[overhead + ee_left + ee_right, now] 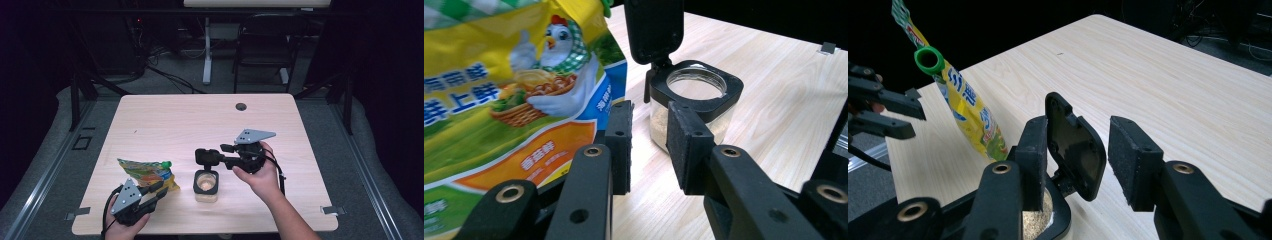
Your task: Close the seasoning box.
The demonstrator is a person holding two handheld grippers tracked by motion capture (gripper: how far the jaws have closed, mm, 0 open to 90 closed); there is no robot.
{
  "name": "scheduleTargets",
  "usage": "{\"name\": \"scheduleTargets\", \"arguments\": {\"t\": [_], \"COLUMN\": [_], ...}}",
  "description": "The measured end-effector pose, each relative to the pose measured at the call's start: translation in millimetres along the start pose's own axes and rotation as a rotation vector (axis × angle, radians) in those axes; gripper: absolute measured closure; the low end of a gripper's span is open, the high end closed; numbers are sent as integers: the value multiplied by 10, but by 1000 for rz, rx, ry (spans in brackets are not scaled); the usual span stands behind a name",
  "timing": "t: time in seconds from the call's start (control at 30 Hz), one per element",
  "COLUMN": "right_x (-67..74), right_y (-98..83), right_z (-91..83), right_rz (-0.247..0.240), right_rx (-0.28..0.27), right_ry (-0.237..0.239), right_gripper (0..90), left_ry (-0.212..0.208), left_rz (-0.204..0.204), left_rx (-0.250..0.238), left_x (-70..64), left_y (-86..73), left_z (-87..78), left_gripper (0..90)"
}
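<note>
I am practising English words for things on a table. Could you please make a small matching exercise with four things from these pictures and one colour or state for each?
Things:
1. jar
2. jar lid
3. pouch
4. pouch cap

Descriptions:
A. green
B. flipped up, black
C. yellow, with a hen printed on it
D. clear glass, pale powder inside

Pairs: 1-D, 2-B, 3-C, 4-A
</note>
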State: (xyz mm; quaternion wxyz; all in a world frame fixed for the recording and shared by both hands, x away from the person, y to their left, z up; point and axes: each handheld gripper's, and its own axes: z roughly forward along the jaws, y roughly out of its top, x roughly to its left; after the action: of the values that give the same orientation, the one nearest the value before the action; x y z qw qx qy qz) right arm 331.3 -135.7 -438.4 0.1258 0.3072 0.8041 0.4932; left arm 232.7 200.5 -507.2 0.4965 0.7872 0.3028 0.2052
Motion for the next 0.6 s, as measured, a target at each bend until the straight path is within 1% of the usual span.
{"name": "scheduleTargets", "arguments": {"t": [0.07, 0.17, 0.23, 0.33, 0.37, 0.4, 0.47, 0.53, 0.6], "right_x": [-20, -48, -63, -77, -78, -82, -90, -96, -104], "right_y": [14, 33, 53, 79, 86, 92, 101, 104, 108], "right_z": [-8, -11, -12, -8, -5, -1, 10, 29, 42], "right_rz": [5, 11, 13, 11, 16, 16, 18, 16, 7], "right_rx": [4, -7, -6, -4, -5, -5, -6, -20, -15], "right_ry": [5, 15, 11, -17, -34, -43, -43, -35, -42], "right_gripper": [588, 584, 583, 579, 581, 595, 606, 622, 648], "left_ry": [-13, -20, -25, -26, -27, -27, -33, -40, -43], "left_rz": [-6, -13, -14, -10, -11, -14, -18, -16, -11], "left_rx": [-3, -5, -6, 1, 2, 3, 5, 4, 10], "left_x": [0, -5, -10, -23, -28, -33, -44, -62, -83], "left_y": [3, 15, 23, 34, 36, 38, 43, 48, 52], "left_z": [21, 51, 75, 117, 133, 152, 193, 233, 273], "left_gripper": [712, 715, 724, 738, 744, 750, 758, 767, 779]}}
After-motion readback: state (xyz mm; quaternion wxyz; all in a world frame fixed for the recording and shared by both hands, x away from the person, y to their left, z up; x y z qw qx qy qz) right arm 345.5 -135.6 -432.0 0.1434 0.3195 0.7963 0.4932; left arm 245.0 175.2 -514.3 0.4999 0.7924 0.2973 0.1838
